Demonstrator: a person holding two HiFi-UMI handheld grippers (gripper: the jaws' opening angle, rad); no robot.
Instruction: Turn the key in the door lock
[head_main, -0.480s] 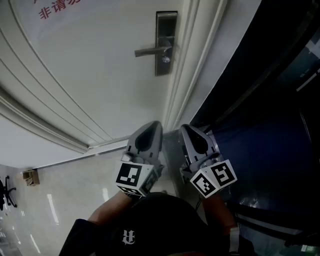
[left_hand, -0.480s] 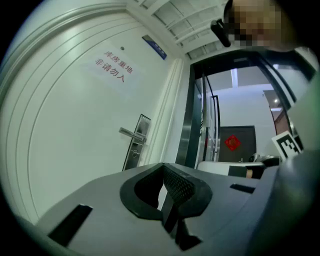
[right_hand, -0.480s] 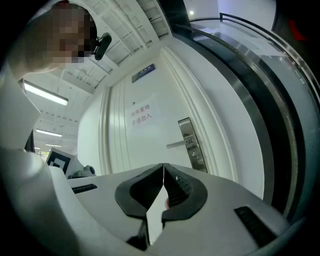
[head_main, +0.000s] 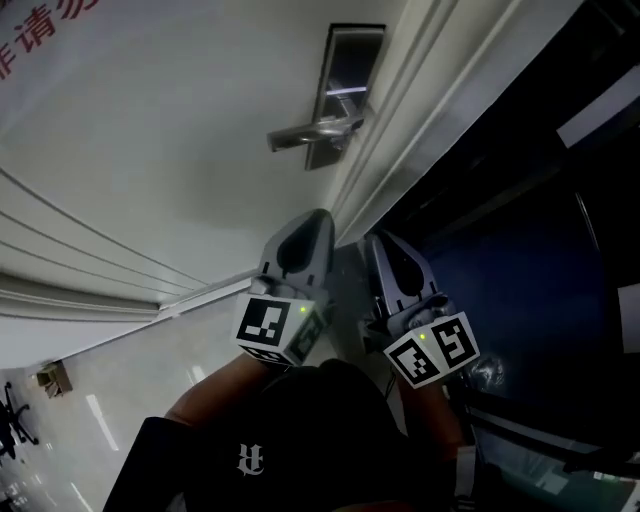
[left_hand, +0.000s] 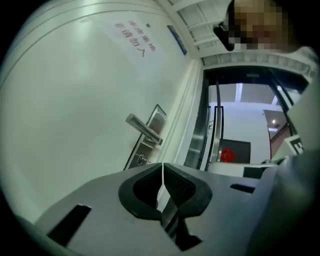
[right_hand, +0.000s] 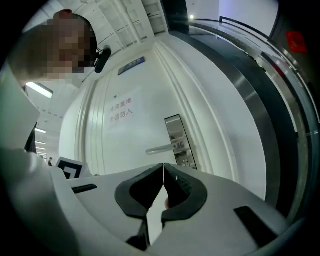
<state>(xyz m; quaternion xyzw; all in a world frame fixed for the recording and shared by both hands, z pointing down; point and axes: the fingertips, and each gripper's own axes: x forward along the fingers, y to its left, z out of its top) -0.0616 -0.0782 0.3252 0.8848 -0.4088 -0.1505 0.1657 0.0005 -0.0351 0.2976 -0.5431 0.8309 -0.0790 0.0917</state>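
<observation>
Seen from the head view, two hand-held tongs sit low in the centre of the frame, well short of a white door (head_main: 150, 130). The left tongs (head_main: 312, 222) are clenched on nothing, tips touching. Up and to the right of them, near the top centre, a steel lock plate (head_main: 352, 65) carries a lever handle (head_main: 308, 131) that points left. The key (left_hand: 142, 159) sits in the lock just below the lever; it is small and shows best in the left gripper view. The right tongs (head_main: 380, 245), also clenched and empty, lie just beside the left pair.

Likely risks: either pair has to be released before it can take the key, or the shut tips will only knock it. The lever overhangs the key, so an approach from above could catch on it. A loose pinch on so small a key may slip when twisted.

Red print (head_main: 40, 30) marks the door's upper left. Pale floor (head_main: 110, 385) fills the lower left. Right of the lock runs the moulded door frame (head_main: 400, 140), then a dark glass panel (head_main: 520, 230). Nothing stands between tongs and lock.
</observation>
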